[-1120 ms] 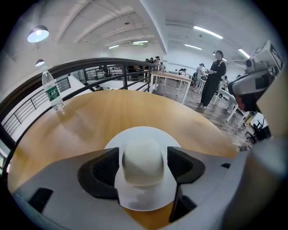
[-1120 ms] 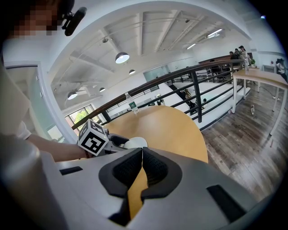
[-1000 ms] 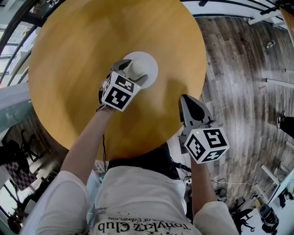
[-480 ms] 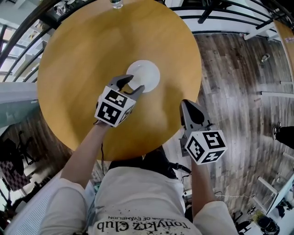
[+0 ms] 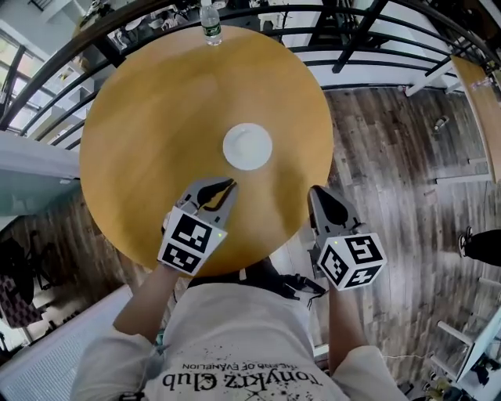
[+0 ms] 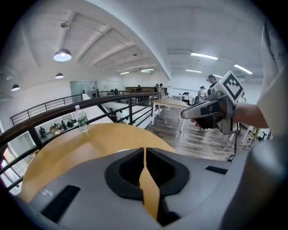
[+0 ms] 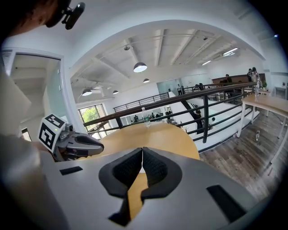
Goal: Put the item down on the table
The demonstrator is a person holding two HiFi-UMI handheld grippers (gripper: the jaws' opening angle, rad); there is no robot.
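Note:
A white round dish (image 5: 247, 146) lies flat near the middle of the round wooden table (image 5: 149, 117), with nothing touching it. My left gripper (image 5: 221, 188) hovers over the table's near edge, a short way in front of the dish, and its jaws are shut on nothing. In the left gripper view its tips (image 6: 144, 149) meet with only tabletop showing behind them. My right gripper (image 5: 319, 194) hangs at the table's near right rim, shut and empty. The right gripper view shows its tips (image 7: 142, 149) closed together.
A clear water bottle (image 5: 210, 23) stands at the table's far edge, also seen as the bottle (image 6: 81, 119) in the left gripper view. A black railing (image 5: 376, 19) runs behind the table. Wooden floor (image 5: 391, 157) lies to the right.
My left gripper has let go of the white dish and drawn back toward the person. The dish stays on the table. The right gripper has barely moved.

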